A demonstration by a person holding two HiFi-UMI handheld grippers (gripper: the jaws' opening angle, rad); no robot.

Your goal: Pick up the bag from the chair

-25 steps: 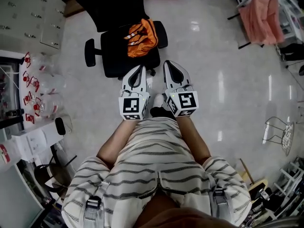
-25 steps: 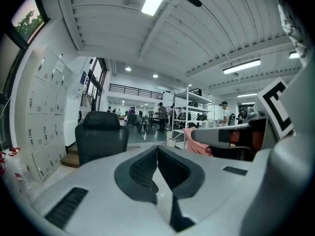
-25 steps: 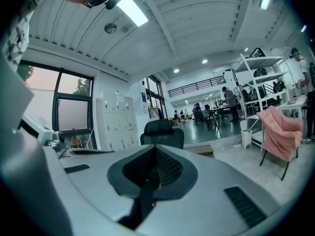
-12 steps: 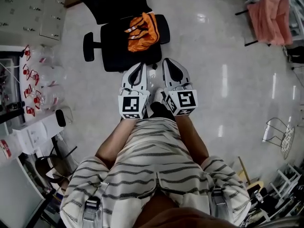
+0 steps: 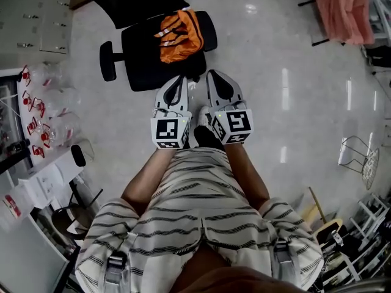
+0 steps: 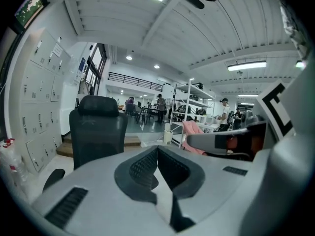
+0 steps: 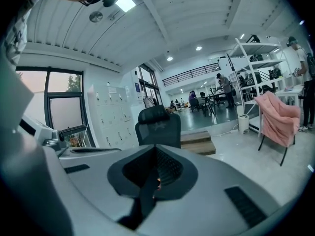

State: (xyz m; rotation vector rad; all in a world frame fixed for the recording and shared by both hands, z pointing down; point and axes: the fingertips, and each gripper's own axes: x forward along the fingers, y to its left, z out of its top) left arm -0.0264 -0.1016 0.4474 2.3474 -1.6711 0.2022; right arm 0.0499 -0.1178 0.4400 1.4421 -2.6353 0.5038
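Note:
An orange bag (image 5: 179, 35) with pale stripes lies on the seat of a black office chair (image 5: 144, 63), towards its right side. My left gripper (image 5: 181, 79) and right gripper (image 5: 214, 74) are held side by side just short of the seat's near edge, pointing at the chair. Both are shut with nothing between the jaws. The left gripper (image 6: 157, 149) looks past its tips at the chair's backrest (image 6: 97, 127). The right gripper (image 7: 156, 149) also faces the chair's backrest (image 7: 158, 126), and a sliver of orange shows low in the gap behind its closed tips.
Grey lockers (image 5: 40, 17) stand at the far left, and below them a table (image 5: 38, 176) holds red-labelled items. A pink cloth (image 5: 343, 11) hangs over a chair at the far right. A wire stool (image 5: 359, 163) and shelving (image 5: 360, 243) stand on the right.
Both grippers have sunk a little and edged towards the chair, still shut and side by side. The bag has not moved on the seat.

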